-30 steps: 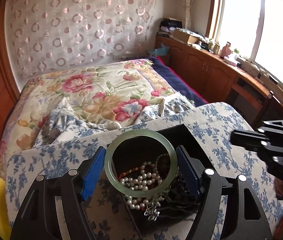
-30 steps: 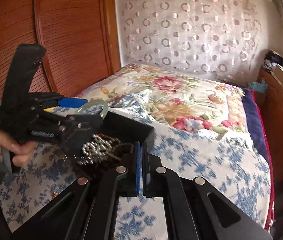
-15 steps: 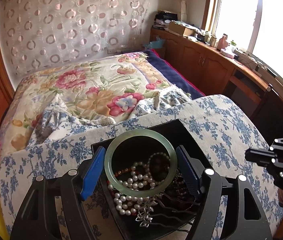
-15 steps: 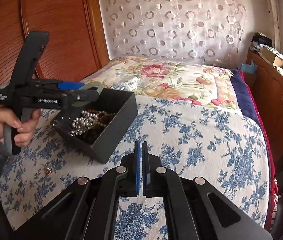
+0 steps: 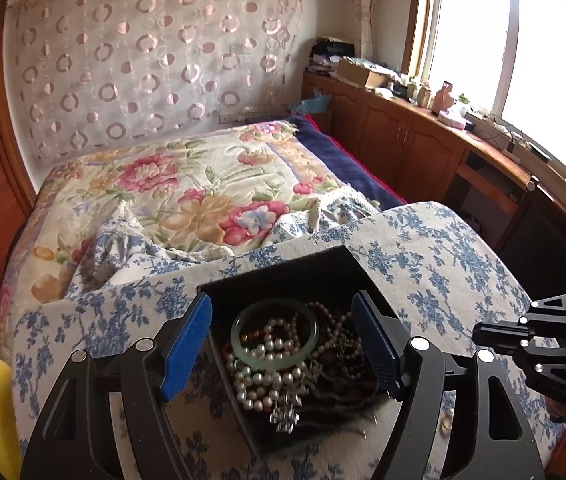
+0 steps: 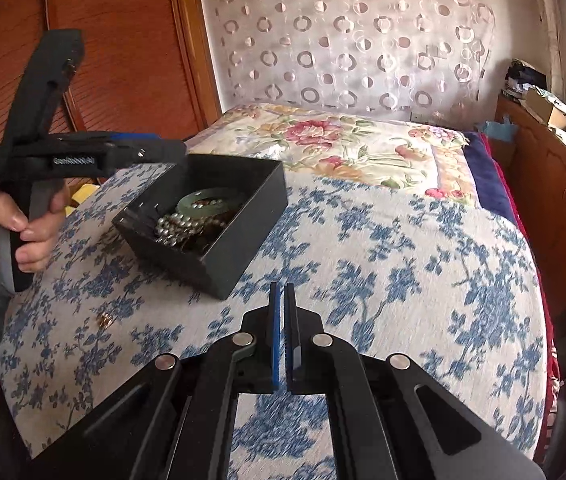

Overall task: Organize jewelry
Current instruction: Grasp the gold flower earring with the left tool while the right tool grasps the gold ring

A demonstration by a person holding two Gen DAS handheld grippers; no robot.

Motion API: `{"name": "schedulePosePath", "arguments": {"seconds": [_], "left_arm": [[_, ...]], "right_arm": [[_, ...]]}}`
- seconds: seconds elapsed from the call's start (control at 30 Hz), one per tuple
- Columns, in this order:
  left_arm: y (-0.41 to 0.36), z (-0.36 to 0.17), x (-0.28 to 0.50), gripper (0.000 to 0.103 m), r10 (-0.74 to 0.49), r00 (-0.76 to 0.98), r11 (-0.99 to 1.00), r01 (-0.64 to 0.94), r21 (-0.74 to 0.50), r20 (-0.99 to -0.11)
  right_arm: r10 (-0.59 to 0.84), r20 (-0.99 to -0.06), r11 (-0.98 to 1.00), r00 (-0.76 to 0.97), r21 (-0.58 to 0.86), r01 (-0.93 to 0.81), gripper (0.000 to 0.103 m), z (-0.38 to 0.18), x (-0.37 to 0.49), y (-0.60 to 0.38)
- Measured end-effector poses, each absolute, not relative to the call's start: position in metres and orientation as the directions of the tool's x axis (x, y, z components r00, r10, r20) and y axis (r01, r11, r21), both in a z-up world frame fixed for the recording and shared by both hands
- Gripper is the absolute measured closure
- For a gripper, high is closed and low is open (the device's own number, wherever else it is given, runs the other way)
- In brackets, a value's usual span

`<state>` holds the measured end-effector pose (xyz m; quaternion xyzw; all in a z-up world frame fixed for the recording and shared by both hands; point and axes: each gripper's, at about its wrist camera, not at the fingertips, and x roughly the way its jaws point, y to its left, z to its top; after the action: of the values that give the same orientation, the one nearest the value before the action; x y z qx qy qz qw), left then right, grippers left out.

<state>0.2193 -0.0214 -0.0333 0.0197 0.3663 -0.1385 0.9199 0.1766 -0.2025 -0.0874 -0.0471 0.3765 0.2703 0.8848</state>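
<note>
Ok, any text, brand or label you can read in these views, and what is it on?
"GenRobot.AI": white print on the side of the left gripper, right wrist view.
Small white print at that gripper's rear end: too small to read.
Black jewelry box: no lettering visible.

Bangle point(image 5: 274, 334) on pearls point(image 5: 259, 376) in box point(image 6: 239, 236); ring point(image 6: 103, 320) beside box.

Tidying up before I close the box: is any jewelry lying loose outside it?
Yes. A small gold ring lies on the blue floral cloth, apart from the black box that holds the rest of the jewelry.
</note>
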Motion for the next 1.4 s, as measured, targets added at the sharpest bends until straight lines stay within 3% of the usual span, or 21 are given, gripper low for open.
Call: {"name": "schedulePosePath", "arguments": {"seconds": [0.27, 0.4, 0.53, 0.67, 1.17, 1.23, 1.4], "left_arm": [[-0.006, -0.028, 0.177, 0.024, -0.214, 0.730, 0.970, 0.239, -0.050, -0.649], [0.004, -0.034, 0.162, 0.022, -0.201, 0.726, 0.975, 0.215, -0.061, -0.658], [0.010, -0.047, 0.146, 0.021, -0.182, 0.713, 0.979, 0.197, -0.055, -0.677], [0.013, -0.064, 0.133, 0.021, -0.178, 0.685, 0.979, 0.193, -0.059, -0.706], [0.000, -0.104, 0.104, 0.021, -0.188, 0.607, 0.974, 0.218, -0.067, -0.772], [-0.004, -0.105, 0.102, 0.021, -0.191, 0.603, 0.971, 0.230, -0.061, -0.775], [-0.015, -0.104, 0.099, 0.023, -0.209, 0.596, 0.964, 0.258, -0.061, -0.776]], "right_arm": [[0.425, -0.726, 0.836, 0.541, 0.086, -0.542, 0.100, -0.102, 0.152, -0.191], [0.428, -0.737, 0.828, 0.523, 0.089, -0.553, 0.086, -0.107, 0.144, -0.187], [0.437, -0.746, 0.817, 0.503, 0.095, -0.568, 0.084, -0.112, 0.135, -0.181], [0.437, -0.755, 0.809, 0.488, 0.093, -0.581, 0.077, -0.118, 0.130, -0.175], [0.374, -0.790, 0.801, 0.486, 0.011, -0.598, 0.076, -0.130, 0.121, -0.168], [0.371, -0.787, 0.803, 0.493, 0.006, -0.596, 0.084, -0.130, 0.121, -0.168], [0.385, -0.779, 0.803, 0.495, 0.019, -0.596, 0.083, -0.129, 0.118, -0.173]]}}
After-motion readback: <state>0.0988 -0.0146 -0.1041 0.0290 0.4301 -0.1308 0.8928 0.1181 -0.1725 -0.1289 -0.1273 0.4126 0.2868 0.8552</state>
